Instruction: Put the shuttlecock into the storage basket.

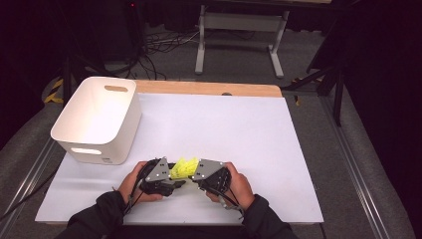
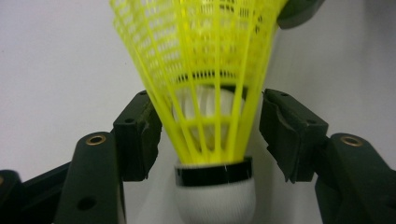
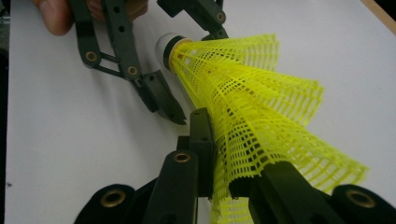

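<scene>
Pinching shuttlecocks' (image 3: 261, 121) skirt, right claw (image 3: 229, 172); left claw (image 2: 210, 135) astride.

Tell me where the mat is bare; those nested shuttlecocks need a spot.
Free: the white mat from the white bin across to its right edge, and its far strip by the wooden edge. Crowded: the near middle, where both grippers flank the yellow shuttlecocks.

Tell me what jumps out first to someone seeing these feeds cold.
The bright yellow shuttlecocks, nested in a stack, sit between the two grippers near the table's front edge. The right gripper pinches the outer skirt; the left gripper stands open around the cork end. A white bin sits back left.
</scene>
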Available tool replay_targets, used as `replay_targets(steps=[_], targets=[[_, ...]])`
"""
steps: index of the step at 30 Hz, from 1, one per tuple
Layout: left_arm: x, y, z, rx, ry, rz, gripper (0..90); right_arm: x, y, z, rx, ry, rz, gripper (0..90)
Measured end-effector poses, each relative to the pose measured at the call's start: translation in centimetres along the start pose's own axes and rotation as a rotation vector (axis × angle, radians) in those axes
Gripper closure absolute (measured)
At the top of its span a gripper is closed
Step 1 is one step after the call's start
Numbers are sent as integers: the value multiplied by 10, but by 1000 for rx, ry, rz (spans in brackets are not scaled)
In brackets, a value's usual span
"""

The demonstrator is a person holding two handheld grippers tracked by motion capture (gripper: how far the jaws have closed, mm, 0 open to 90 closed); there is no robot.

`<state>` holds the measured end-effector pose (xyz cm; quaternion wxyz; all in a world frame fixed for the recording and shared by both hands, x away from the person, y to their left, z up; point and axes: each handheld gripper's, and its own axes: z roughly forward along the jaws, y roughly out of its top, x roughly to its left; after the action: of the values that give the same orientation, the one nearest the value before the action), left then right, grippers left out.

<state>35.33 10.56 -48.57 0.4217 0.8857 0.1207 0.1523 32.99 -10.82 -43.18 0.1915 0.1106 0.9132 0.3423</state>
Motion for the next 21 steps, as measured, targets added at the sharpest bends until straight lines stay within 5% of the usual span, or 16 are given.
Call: replay_targets(steps=[9,21], targets=[[2,1,4,14,-21,-7,450,6,7,5,21,37,-29,823],[4,1,3,-29,-20,-32,469,3,21,10,38,86,-37,793]])
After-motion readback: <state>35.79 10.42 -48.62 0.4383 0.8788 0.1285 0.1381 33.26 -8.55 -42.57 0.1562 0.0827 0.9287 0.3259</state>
